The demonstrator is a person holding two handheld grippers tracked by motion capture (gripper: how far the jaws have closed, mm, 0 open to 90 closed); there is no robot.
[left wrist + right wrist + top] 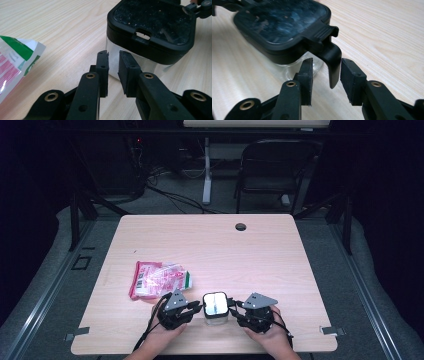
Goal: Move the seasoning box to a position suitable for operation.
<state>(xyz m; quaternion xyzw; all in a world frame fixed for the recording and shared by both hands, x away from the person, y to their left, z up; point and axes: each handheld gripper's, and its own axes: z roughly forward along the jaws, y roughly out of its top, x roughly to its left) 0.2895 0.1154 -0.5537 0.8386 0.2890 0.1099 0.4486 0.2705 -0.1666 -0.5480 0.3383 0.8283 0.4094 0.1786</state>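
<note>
With the left claw sitting nearly together at the clear container on the surface, the right claw is straddling its latch apart, risking tipping it.

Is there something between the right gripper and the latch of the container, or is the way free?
Nothing visible blocks it. The right gripper has its open jaws on both sides of the black latch of the container, without pressing it; bare table lies around.

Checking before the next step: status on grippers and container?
Left gripper fingers open at container wall. Right gripper fingers open around lid latch. Snack bag left, clear of work.
</note>
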